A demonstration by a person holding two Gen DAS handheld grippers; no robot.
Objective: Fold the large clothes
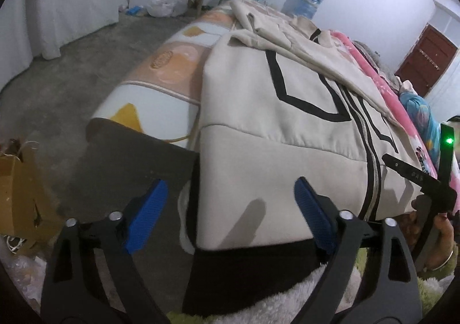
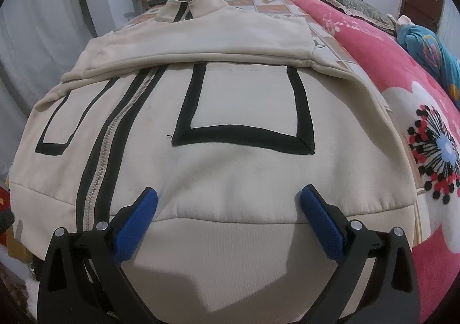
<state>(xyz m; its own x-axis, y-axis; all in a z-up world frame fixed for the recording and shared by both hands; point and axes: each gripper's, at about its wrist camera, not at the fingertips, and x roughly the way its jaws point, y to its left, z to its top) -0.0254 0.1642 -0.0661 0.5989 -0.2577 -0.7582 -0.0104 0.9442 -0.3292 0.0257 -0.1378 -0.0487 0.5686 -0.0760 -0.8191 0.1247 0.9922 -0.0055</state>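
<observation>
Looking along the left gripper (image 1: 230,194), its blue pads stand wide apart, holding nothing, straddling the bottom left corner of a cream zip-up jacket (image 1: 273,122) spread on a bed (image 1: 161,99); the other gripper's tip shows at three o'clock. From the right gripper (image 2: 228,200), jaws likewise spread and empty above the jacket's hem, a pink blanket (image 2: 373,50) at two o'clock
</observation>
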